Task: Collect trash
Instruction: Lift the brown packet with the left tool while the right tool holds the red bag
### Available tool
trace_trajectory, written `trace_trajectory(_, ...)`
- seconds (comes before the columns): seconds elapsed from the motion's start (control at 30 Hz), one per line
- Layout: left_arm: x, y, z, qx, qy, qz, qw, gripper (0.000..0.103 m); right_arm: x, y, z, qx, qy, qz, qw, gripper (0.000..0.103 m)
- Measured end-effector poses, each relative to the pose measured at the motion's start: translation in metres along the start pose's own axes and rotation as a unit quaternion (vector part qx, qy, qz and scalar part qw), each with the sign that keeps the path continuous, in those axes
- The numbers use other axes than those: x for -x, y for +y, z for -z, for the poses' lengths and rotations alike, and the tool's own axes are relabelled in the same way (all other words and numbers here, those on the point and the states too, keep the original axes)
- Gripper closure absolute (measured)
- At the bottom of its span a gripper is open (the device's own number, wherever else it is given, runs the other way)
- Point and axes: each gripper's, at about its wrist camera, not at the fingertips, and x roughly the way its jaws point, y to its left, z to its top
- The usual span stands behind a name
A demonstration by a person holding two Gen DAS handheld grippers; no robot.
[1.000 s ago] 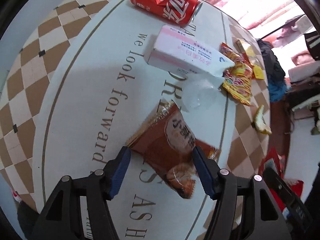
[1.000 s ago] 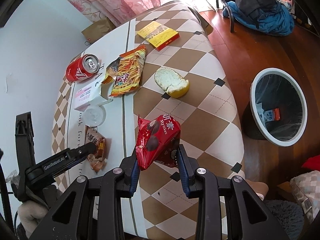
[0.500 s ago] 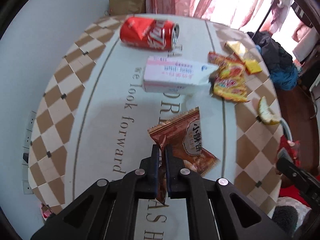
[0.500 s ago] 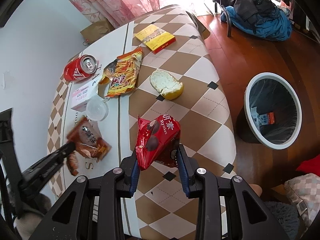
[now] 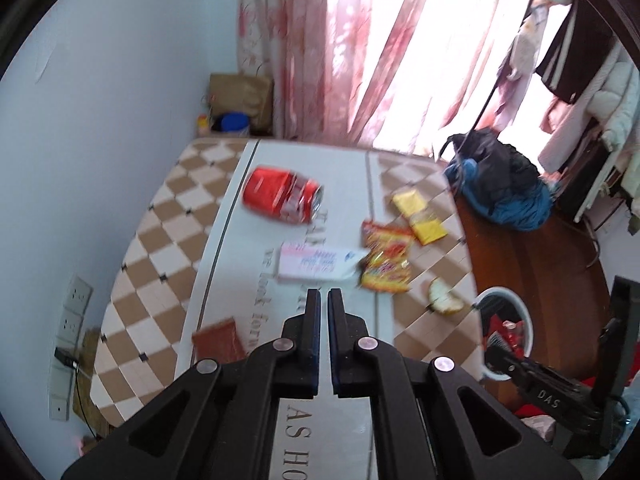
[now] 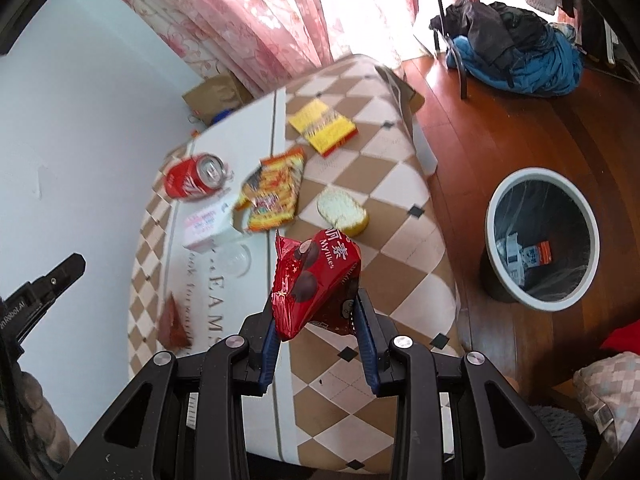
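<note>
The right gripper (image 6: 318, 320) has a red snack bag (image 6: 316, 284) pinched between its blue pads, the bag sticking up over the near edge of the table (image 6: 400, 248). The left gripper (image 5: 324, 300) is squeezed almost shut with just a thin slit between its fingers, and there's nothing in it as far as I can see; it hangs up high over the table's white middle strip.

Loads of trash on the table. A brown wrapper (image 5: 218, 340) lies flat on the near left, just beside the left gripper's arm. Further back there's a red can (image 5: 282, 200) on its side, a pink-white box (image 5: 316, 266) in front of it, and an orange-yellow chip bag (image 5: 386, 266) touching the box's right end. A yellow pack (image 5: 418, 218) sits behind the chip bag, and a slice of bread (image 6: 342, 212) lies near the table's right edge. A clear lid (image 6: 236, 258) sits by the box, pretty blurry.

The bin (image 6: 542, 240) stands on the wood floor to the right of the table, well apart from the red bag, with a few bits already in the bottom. A heap of blue and black clothes (image 6: 516, 56) sits beyond it by the pink curtain (image 6: 280, 12).
</note>
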Motion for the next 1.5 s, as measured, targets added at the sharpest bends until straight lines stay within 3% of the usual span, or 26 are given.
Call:
trace_trajectory(0.27,0.036,-0.029,-0.023,-0.005,-0.034,0.042,0.9985,0.102,0.048,-0.018,-0.014,-0.011,-0.042,-0.022,0.999,0.067)
trace_trajectory(0.47,0.042,-0.006,-0.025,0.02,-0.044,0.018,0.9987,0.102,0.04,-0.024,-0.012,-0.015,-0.031,-0.027,0.999,0.067)
trace_trajectory(0.6,0.024,0.029,-0.01,0.051,-0.013,0.004,0.9986,0.102,0.018,-0.011,-0.002,-0.007,-0.002,-0.034,0.999,0.067)
trace_trajectory(0.73,-0.015,0.067,0.017,0.076,0.049,-0.016,0.9958,0.099,-0.015,0.007,0.008,0.007,0.034,-0.028,0.999,0.067)
trace_trajectory(0.9,-0.075,0.112,0.058,0.111,0.129,-0.065,0.9833,0.094,-0.051,0.036,0.021,0.042,0.073,-0.003,0.996,0.067)
trace_trajectory(0.93,-0.081,0.119,0.064,0.12,0.134,-0.069,0.9813,0.081,-0.055,0.04,0.023,0.049,0.077,0.003,0.996,0.067)
trace_trajectory(0.97,-0.086,0.126,0.069,0.129,0.138,-0.072,0.9793,0.048,-0.06,0.044,0.024,0.055,0.081,0.009,0.995,0.067)
trace_trajectory(1.03,-0.096,0.138,0.076,0.143,0.145,-0.071,0.9765,0.016,-0.068,0.051,0.027,0.063,0.088,0.018,0.994,0.067)
trace_trajectory(1.27,-0.127,0.143,0.075,0.179,0.179,-0.052,0.966,0.016,-0.087,0.068,0.033,0.078,0.098,0.039,0.991,0.067)
trace_trajectory(1.37,-0.15,0.137,0.077,0.173,0.213,-0.063,0.9595,0.017,-0.092,0.071,0.033,0.085,0.099,0.047,0.99,0.067)
trace_trajectory(1.43,-0.156,0.129,0.078,0.156,0.216,-0.085,0.9602,0.018,-0.094,0.073,0.033,0.091,0.098,0.052,0.99,0.067)
trace_trajectory(1.47,-0.155,0.125,0.078,0.145,0.209,-0.091,0.9627,0.031,-0.094,0.073,0.032,0.092,0.097,0.054,0.99,0.067)
trace_trajectory(1.5,-0.154,0.121,0.079,0.132,0.208,-0.107,0.9633,0.035,-0.094,0.072,0.031,0.094,0.096,0.056,0.989,0.067)
